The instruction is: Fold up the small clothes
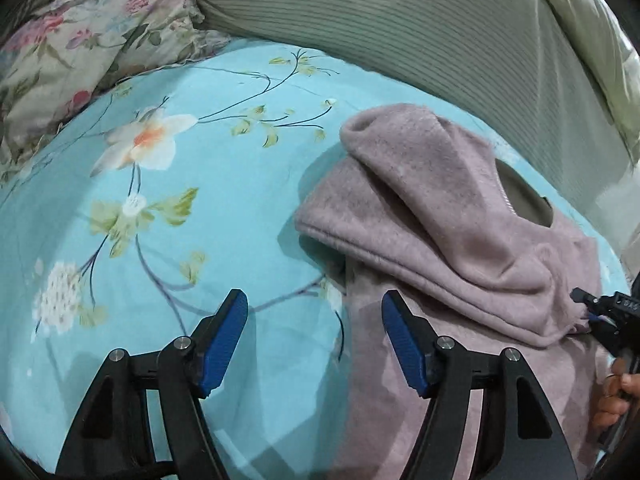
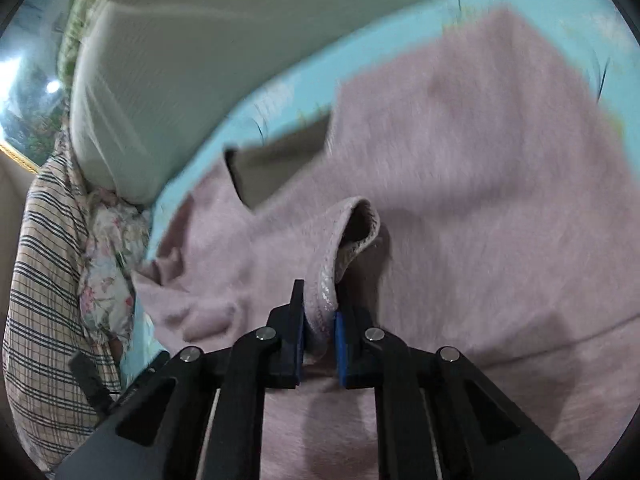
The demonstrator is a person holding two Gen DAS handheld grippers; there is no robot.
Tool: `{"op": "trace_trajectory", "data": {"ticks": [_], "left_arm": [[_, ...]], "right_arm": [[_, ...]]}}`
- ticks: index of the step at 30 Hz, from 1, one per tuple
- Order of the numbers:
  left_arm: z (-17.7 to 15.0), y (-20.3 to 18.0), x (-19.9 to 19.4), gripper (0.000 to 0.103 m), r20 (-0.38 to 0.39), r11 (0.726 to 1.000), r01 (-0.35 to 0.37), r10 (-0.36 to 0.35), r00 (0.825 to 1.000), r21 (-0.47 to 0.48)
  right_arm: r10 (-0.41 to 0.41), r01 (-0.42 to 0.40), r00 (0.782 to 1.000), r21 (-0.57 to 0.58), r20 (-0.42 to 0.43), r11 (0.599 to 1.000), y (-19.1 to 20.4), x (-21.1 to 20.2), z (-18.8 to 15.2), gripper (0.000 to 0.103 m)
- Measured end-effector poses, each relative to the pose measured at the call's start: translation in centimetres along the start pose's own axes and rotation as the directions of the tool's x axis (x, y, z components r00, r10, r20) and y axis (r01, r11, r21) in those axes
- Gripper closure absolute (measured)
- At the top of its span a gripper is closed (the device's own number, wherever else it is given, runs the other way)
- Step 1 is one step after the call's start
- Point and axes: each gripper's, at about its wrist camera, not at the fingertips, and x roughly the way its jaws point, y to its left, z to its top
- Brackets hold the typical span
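Note:
A pale pink fleece garment (image 1: 440, 216) lies on a turquoise floral bedsheet (image 1: 180, 200), with one part folded over the body. My left gripper (image 1: 316, 320) is open and empty, hovering over the garment's left edge and the sheet. My right gripper (image 2: 320, 328) is shut on a hem edge of the same pink garment (image 2: 460, 168) and holds it raised. The right gripper also shows at the right edge of the left wrist view (image 1: 600, 312), pinching the folded flap's corner.
A grey-green ribbed pillow (image 1: 420, 36) lies behind the garment. A floral pillow (image 1: 80, 52) sits at the far left. A checked cloth (image 2: 44, 280) and a small floral cushion (image 2: 108, 264) lie at the left in the right wrist view.

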Motion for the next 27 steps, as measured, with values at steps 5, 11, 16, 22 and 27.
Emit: {"op": "trace_trajectory", "data": {"ticks": [5, 11, 16, 22, 27], "left_arm": [[0.9, -1.2, 1.7, 0.036, -0.015, 0.999, -0.002, 0.003, 1.0, 0.032], [1.9, -3.5, 3.0, 0.04, -0.003, 0.998, -0.003, 0.003, 1.0, 0.059], [1.4, -4.1, 3.5, 0.071, 0.0, 0.993, -0.078, 0.078, 0.997, 0.089], [0.7, -2.0, 2.7, 0.071, 0.015, 0.999, -0.027, 0.026, 1.0, 0.04], [0.3, -1.6, 2.4, 0.068, 0.03, 1.0, -0.009, 0.009, 1.0, 0.013]], "right_arm": [[-0.046, 0.046, 0.981, 0.001, 0.191, 0.999, -1.5, -7.2, 2.2, 0.092], [-0.184, 0.175, 0.967, 0.066, 0.178, 0.982, -6.4, -8.8, 2.3, 0.092], [-0.316, 0.312, 0.941, 0.053, 0.122, 0.949, -7.3, -7.6, 1.3, 0.082], [-0.404, 0.434, 0.863, -0.038, 0.303, 0.9, -2.3, -10.7, -0.1, 0.043], [-0.18, 0.235, 0.965, -0.327, 0.192, 0.915, 5.8, -6.5, -0.3, 0.04]]}}
